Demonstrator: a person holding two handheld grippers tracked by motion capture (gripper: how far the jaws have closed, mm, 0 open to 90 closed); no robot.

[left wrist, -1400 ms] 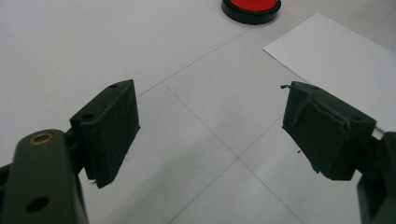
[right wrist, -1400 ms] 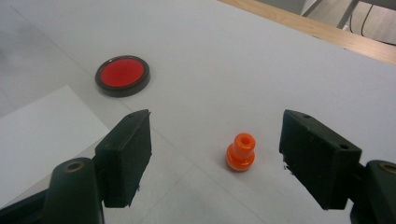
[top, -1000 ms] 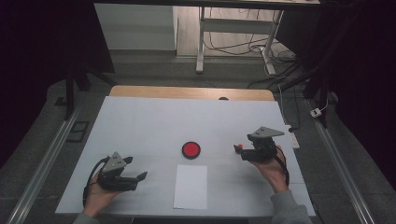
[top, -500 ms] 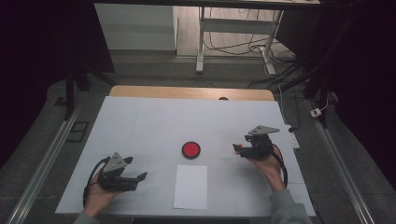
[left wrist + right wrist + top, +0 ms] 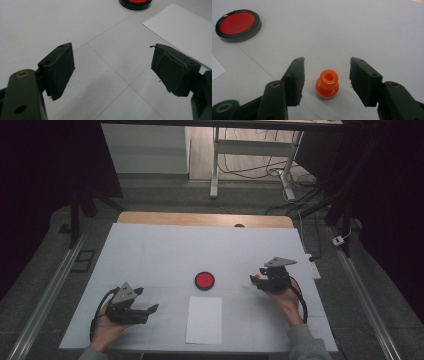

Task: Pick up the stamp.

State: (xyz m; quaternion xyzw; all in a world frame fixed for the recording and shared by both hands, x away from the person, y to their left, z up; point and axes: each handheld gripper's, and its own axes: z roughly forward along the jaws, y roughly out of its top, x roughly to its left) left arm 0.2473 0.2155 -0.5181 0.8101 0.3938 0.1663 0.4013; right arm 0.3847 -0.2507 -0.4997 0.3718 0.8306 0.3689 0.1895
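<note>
The right tongs (image 5: 325,68) are closing: their jaws have just been narrowing and are now standing about half open, with a small orange stopper-shaped piece (image 5: 327,83) upright between them. Neither pad is touching it yet; a gap is showing on each side, somewhat wider on the piece's right in the right gripper view. Against the earlier high views, the right hand is sitting slightly lower, with the tongs (image 5: 256,281) now brought down around the piece (image 5: 257,276) on the tabletop (image 5: 165,250). Judgement: the pick-up is under way but not yet secured; further closing is needed before any lift.

The left tongs (image 5: 112,66) are standing wide, holding nothing, and resting over bare tabletop; in the high view they (image 5: 150,310) are keeping the same place as in the earlier frames.

Surroundings: the red disc in its black rim (image 5: 204,280) is lying near the middle of the tabletop, well apart from the orange piece. The white sheet (image 5: 204,319) is lying flat just nearer the person than the disc. Open surface is extending between the orange piece and the disc, so movement toward the middle looks unobstructed. The right edge of the tabletop is running near the right hand (image 5: 285,295); room is tighter on that side.
</note>
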